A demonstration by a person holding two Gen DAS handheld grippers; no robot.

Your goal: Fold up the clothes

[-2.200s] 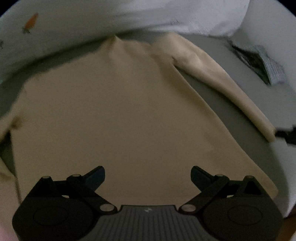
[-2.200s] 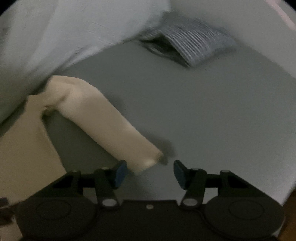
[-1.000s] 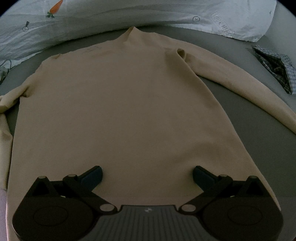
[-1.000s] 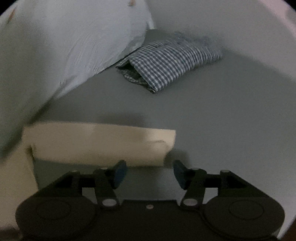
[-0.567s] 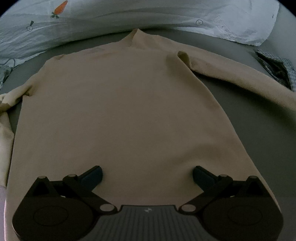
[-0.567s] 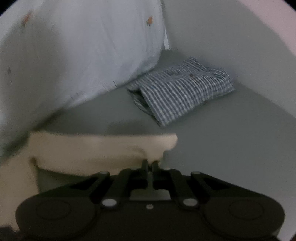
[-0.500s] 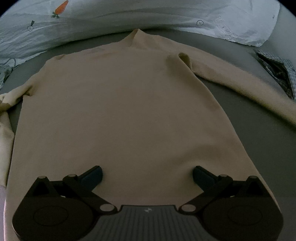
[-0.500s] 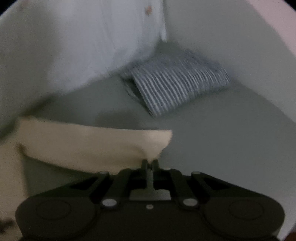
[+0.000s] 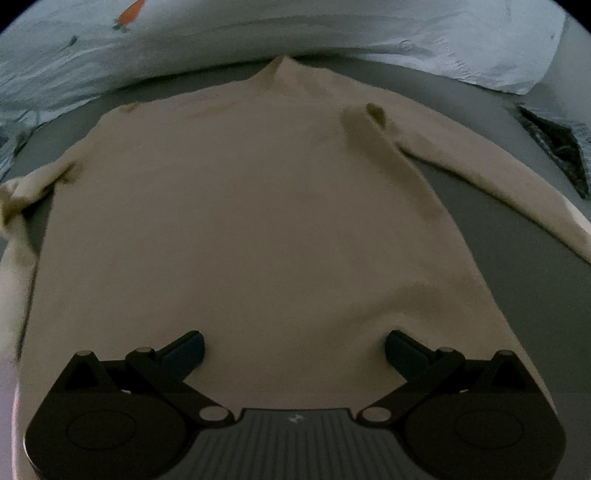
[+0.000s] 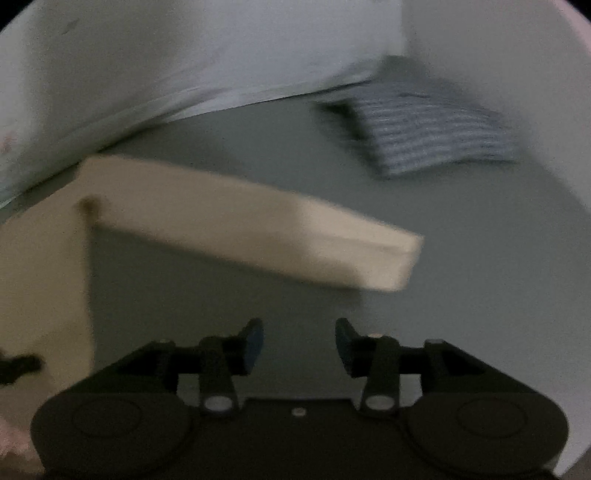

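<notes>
A beige long-sleeved sweater (image 9: 243,221) lies flat on the grey bed surface, collar at the far side. My left gripper (image 9: 294,347) is open wide and empty over the sweater's lower hem. The sweater's right sleeve (image 10: 258,229) stretches out sideways on the grey surface, its cuff (image 10: 402,262) lying free. My right gripper (image 10: 299,341) is open and empty, just in front of the sleeve and apart from it. The left sleeve (image 9: 14,206) is bunched at the left edge.
A white duvet with a carrot print (image 9: 258,33) lies along the far side. A folded blue checked shirt (image 10: 428,129) sits at the far right, also in the left wrist view (image 9: 557,144). Grey bed surface (image 10: 480,277) lies right of the sleeve.
My right gripper was shut on the sleeve cuff; it has opened, let the cuff go and pulled back. The sleeve now lies stretched out. The left gripper has barely moved.
</notes>
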